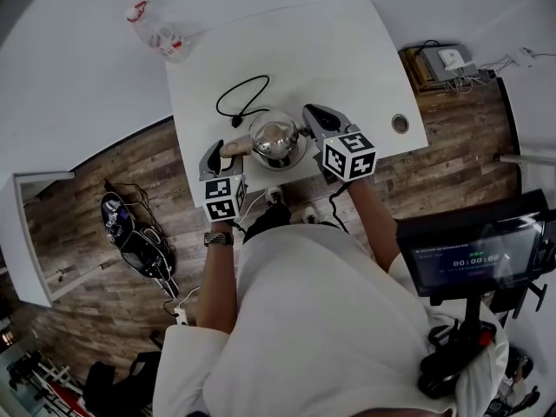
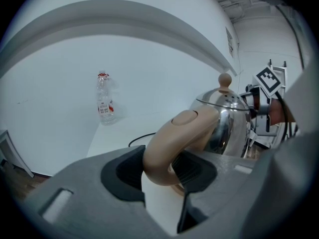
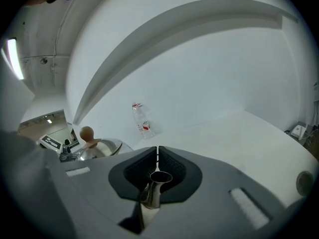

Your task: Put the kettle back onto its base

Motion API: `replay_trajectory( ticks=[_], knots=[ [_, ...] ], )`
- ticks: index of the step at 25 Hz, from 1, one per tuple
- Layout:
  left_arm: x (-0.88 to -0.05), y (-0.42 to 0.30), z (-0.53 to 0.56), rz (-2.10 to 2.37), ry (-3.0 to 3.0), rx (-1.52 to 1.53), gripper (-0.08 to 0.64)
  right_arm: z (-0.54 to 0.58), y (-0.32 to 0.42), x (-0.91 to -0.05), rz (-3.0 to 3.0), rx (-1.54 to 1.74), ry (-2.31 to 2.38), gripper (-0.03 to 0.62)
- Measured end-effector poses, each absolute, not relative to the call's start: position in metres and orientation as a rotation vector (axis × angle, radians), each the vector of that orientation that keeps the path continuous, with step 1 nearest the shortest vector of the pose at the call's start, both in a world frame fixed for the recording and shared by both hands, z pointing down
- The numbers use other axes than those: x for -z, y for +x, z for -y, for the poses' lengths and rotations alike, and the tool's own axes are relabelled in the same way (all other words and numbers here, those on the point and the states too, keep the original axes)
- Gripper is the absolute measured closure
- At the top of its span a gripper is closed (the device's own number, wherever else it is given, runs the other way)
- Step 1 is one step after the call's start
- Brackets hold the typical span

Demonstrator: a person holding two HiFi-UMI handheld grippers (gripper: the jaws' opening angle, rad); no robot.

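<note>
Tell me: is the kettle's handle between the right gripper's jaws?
No: the right gripper is at the spout; the left gripper has the handle.

We record a white table [image 1: 347, 68]. On it stand a plastic bottle [image 1: 156, 31] at the far left corner, a black cord [image 1: 243, 98] mid-table, and a kettle [image 1: 276, 139] at the near edge.

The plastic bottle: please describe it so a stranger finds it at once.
Look at the white rectangular table. At its far left corner, away from the shiny steel kettle, stands a clear plastic bottle. Only it is transparent, with a red cap.
</note>
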State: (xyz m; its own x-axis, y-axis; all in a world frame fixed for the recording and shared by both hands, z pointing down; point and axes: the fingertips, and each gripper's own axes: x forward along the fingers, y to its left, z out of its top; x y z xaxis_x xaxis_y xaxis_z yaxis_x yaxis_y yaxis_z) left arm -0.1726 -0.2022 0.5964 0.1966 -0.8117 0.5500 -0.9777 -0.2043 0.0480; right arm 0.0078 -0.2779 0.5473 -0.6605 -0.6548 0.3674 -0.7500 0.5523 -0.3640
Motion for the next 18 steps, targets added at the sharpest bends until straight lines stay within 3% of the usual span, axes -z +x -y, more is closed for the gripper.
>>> replay_trajectory(
  ticks=[18],
  knots=[
    [-0.609,-0.176,0.199,1.668,2.057,-0.604,0.391,0.279,0.005,-0.551,2.599,-0.728,1.172,0.578]
  ],
)
